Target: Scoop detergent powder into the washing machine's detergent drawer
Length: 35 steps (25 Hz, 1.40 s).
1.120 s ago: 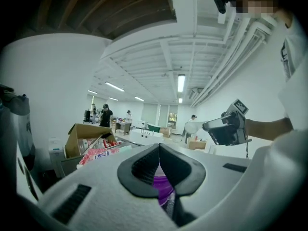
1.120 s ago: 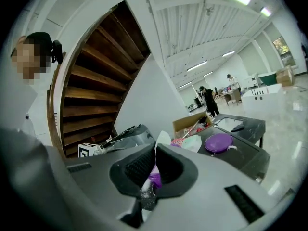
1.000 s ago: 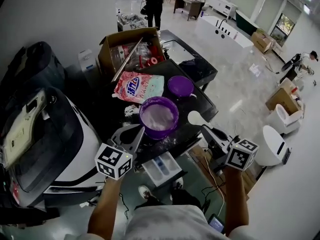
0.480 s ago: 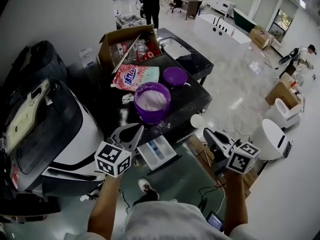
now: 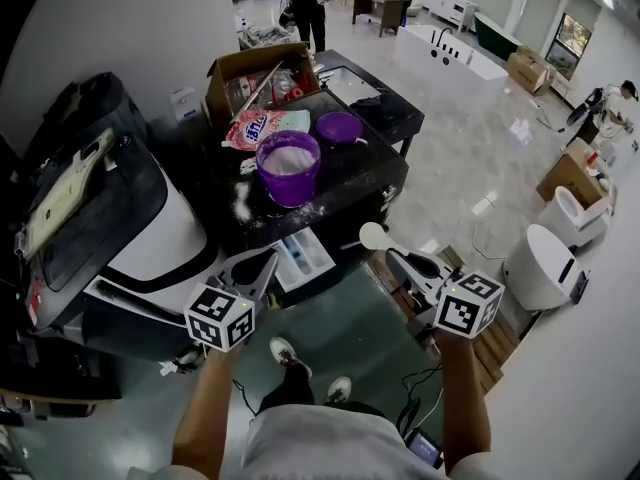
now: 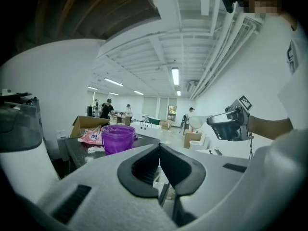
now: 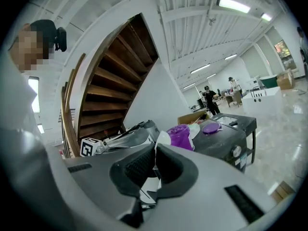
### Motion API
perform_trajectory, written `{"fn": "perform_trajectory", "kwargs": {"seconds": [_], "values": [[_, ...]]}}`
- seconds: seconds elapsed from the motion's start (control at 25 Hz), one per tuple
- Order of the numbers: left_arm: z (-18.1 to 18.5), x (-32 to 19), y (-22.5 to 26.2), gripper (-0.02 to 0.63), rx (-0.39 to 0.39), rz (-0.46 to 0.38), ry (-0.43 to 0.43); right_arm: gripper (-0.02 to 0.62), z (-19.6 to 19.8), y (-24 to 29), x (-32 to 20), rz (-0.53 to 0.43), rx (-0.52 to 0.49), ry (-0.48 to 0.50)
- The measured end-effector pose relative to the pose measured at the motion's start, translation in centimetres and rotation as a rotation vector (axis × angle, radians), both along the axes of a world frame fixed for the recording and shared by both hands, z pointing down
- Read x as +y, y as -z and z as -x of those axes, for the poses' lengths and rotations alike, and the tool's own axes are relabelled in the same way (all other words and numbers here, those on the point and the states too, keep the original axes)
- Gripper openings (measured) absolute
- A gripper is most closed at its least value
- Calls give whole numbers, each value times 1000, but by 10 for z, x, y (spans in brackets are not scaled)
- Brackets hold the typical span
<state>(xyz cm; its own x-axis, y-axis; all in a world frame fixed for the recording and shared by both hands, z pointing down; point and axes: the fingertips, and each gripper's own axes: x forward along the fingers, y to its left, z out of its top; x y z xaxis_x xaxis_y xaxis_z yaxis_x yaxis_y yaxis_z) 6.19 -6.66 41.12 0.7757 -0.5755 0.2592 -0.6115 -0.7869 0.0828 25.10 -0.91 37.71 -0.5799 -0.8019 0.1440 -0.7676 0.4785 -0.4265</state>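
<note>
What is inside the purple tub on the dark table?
The purple tub holds white powder, which reaches close to its rim. Anything buried below the powder's surface is covered, and so is the tub's bottom.

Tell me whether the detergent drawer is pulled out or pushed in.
Pulled out. The detergent drawer juts forward from under the black top, its white compartments exposed to the head view.
</note>
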Motion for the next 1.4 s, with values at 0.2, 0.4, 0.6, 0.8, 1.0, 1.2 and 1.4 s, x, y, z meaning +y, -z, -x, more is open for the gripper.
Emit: {"fn": "perform_trajectory", "kwargs": {"seconds": [0.2,0.4,0.6,0.8,1.0,1.2,1.4], "values": [[8,26,-6,11,-7,22,12,2,5,-7,23,20,34,0],[29,28,-10,11,-14,31,17,2,23,-14,24,36,62,4],[57,23,-18,11,-23,41,11,2,45,-23,12,44,81,-15],[86,12,-34,11,-30,69,17,2,67,-37,-4,74,84,-27],[106,5,-48,11,-41,91,33,2,91,-54,-24,111,124,10],[124,-7,-66,11,-80,109,28,2,113,-82,-59,132,218,43],[137,-25,-82,11,-82,136,35,2,137,-123,-89,156,341,114]]}}
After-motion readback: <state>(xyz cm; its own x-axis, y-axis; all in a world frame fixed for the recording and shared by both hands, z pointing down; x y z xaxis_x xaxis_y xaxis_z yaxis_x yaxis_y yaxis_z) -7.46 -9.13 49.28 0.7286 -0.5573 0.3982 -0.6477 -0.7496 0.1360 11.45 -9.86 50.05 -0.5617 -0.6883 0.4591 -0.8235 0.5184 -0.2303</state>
